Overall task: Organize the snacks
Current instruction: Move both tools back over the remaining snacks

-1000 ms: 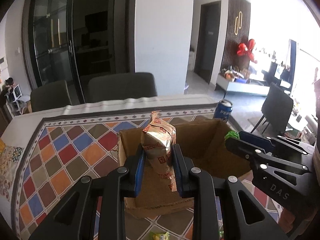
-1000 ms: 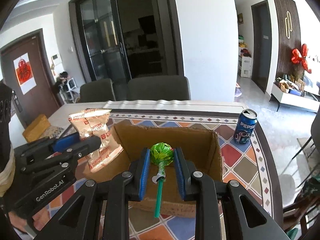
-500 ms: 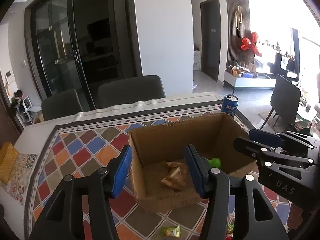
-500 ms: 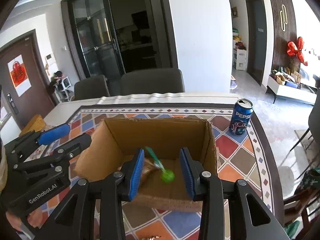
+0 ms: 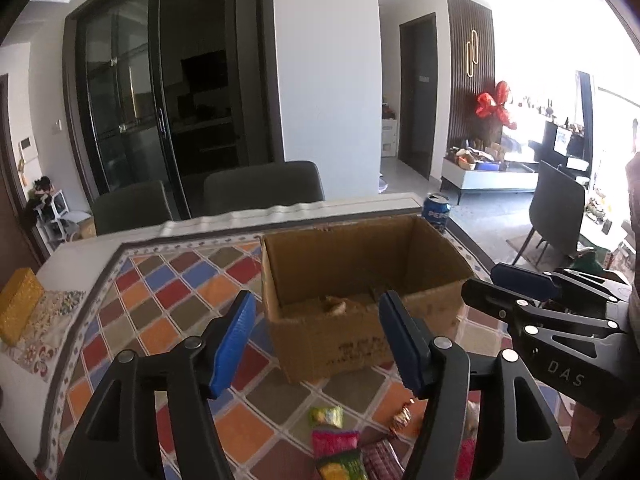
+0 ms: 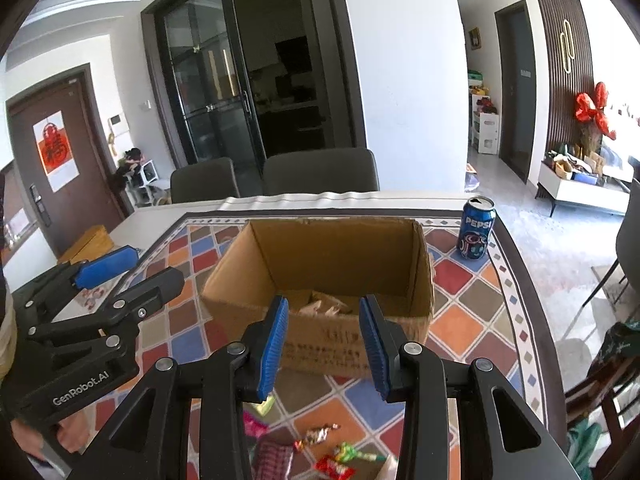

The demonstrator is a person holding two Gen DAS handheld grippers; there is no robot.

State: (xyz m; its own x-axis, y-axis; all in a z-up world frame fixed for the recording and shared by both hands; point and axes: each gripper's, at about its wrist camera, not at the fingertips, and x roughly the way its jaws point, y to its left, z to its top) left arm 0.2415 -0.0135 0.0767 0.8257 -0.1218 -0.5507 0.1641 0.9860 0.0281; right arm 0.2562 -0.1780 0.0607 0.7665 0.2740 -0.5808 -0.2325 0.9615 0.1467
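An open cardboard box (image 5: 352,272) (image 6: 332,268) stands on the patterned tablecloth, with a biscuit packet (image 5: 336,304) (image 6: 324,304) partly visible inside. My left gripper (image 5: 316,340) is open and empty, just in front of the box's near wall. My right gripper (image 6: 324,340) is open and empty, also in front of the box. Loose wrapped snacks (image 5: 336,440) (image 6: 320,444) lie on the cloth below both grippers. Each gripper shows in the other's view: the right one (image 5: 508,284) and the left one (image 6: 132,268).
A blue Pepsi can (image 6: 476,228) (image 5: 436,210) stands right of the box near the table's far edge. A yellow box (image 5: 18,308) sits at the left edge. Two dark chairs (image 6: 320,172) stand behind the table, another chair (image 5: 556,212) at the right.
My left gripper released the biscuit packet and my right gripper released the green lollipop into the box. Both opened wide and pulled back toward the near side, bringing the loose snacks into view.
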